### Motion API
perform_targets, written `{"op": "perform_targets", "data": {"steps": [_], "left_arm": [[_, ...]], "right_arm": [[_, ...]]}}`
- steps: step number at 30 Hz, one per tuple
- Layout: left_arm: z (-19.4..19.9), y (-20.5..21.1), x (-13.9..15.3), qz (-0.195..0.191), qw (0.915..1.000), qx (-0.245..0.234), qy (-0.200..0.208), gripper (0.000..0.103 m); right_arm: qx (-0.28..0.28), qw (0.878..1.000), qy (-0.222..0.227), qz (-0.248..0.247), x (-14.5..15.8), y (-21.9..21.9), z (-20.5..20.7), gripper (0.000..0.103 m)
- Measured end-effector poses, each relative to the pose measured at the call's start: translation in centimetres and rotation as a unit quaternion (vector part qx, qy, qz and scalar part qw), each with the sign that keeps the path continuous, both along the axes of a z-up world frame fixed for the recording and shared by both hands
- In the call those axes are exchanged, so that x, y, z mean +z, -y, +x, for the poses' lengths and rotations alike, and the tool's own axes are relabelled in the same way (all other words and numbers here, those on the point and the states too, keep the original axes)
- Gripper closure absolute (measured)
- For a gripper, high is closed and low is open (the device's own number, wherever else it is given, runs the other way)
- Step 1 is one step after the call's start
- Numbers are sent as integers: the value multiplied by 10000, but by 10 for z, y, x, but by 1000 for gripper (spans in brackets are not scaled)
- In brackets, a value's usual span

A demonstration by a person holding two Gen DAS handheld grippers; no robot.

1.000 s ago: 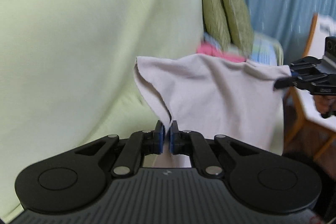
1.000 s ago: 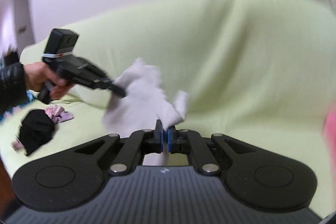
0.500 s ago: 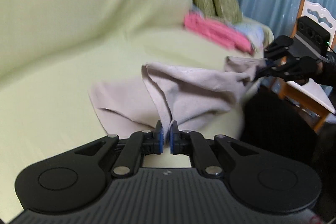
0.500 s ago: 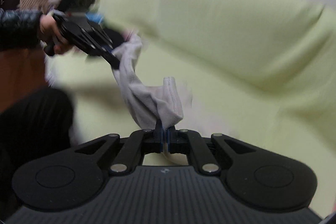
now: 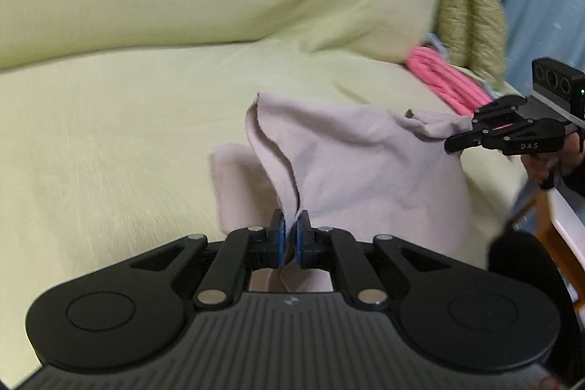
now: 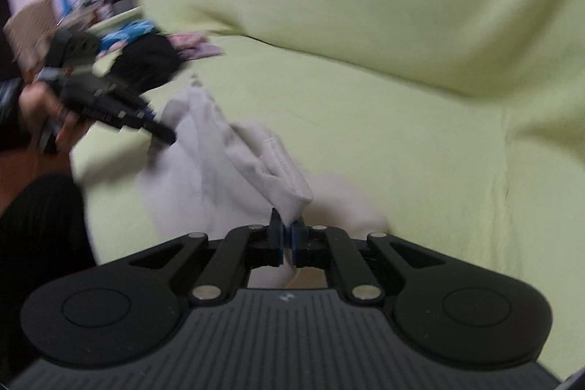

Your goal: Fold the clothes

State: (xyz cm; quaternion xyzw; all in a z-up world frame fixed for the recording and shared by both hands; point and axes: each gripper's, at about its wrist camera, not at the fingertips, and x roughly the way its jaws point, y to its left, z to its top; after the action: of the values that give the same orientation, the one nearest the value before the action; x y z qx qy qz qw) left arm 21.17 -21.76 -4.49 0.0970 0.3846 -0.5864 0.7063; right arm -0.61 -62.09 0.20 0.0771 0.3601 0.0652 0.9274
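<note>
A pale beige garment (image 5: 351, 163) hangs slack between both grippers, its lower part resting on the seat of a light green sofa (image 5: 109, 134). My left gripper (image 5: 289, 236) is shut on one corner of it, a raw edge rising from the pads. In the left wrist view the right gripper (image 5: 453, 145) pinches the far corner at the right. In the right wrist view my right gripper (image 6: 287, 238) is shut on a stitched hem of the garment (image 6: 226, 170), and the left gripper (image 6: 164, 134), held by a hand, grips the other end at the left.
The sofa's backrest (image 6: 365, 6) rises behind the seat. Pink folded cloth (image 5: 446, 79) and an olive cushion (image 5: 471, 21) lie at its right end, near a wooden chair (image 5: 548, 225). A black garment (image 6: 146, 61) and small coloured clothes (image 6: 197, 44) lie at the left end. A dark-clad leg (image 6: 40, 225) is near.
Both grippers have come down with the garment, from hanging in front of the backrest to low over the seat. Its lower part now lies on the sofa and the cloth sags between them.
</note>
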Motion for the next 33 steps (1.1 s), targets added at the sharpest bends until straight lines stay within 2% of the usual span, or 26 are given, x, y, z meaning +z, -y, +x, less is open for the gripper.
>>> {"op": "perform_targets", "data": {"steps": [4, 5, 7, 10, 13, 15, 16, 17, 18, 21, 23, 25, 28, 33], "left_arm": [[19, 26, -26, 326, 9993, 118, -170, 100], [20, 25, -27, 306, 9992, 138, -198, 100], [20, 24, -23, 284, 9991, 168, -255, 99], [20, 22, -23, 213, 9987, 268, -387, 97], [24, 17, -27, 121, 9978, 391, -515, 97], [26, 16, -28, 97, 9975, 450, -530, 96], [26, 17, -28, 112, 9976, 461, -501, 93], [24, 18, -25, 167, 9981, 471, -351, 90], [21, 19, -22, 225, 9984, 480, -193, 86], [8, 15, -8, 453, 9956, 549, 613, 85], [-4, 12, 2, 605, 9888, 551, 1249, 87], [-21, 16, 11, 530, 9838, 397, 1669, 87], [-44, 34, 17, 306, 9847, -149, 1708, 87], [-67, 84, 4, 298, 9776, -828, 1910, 86]], "right_arm": [[-580, 9944, -417, 774, -49, 39, 36, 97], [-702, 9923, -464, 907, -60, 42, 39, 91], [-941, 9881, -423, 1142, -73, 45, 36, 86], [-1180, 9802, -215, 1573, -84, 42, 31, 86], [-1520, 9686, -43, 1969, -95, 47, 23, 95], [-1737, 9622, -16, 2099, -98, 51, 16, 96], [-1871, 9633, -51, 1924, -96, 48, 16, 95], [-2005, 9645, -87, 1718, -93, 44, 17, 89], [-2139, 9650, -124, 1511, -90, 40, 18, 86], [-2296, 9712, 123, 627, -65, 15, 11, 85], [-2141, 9747, 494, 421, -50, -7, 7, 85], [-1883, 9788, 710, 381, -44, -24, 7, 85], [-1305, 9883, 741, 267, -47, -49, 24, 85], [-742, 9955, 555, 173, -65, -54, 50, 85]]}}
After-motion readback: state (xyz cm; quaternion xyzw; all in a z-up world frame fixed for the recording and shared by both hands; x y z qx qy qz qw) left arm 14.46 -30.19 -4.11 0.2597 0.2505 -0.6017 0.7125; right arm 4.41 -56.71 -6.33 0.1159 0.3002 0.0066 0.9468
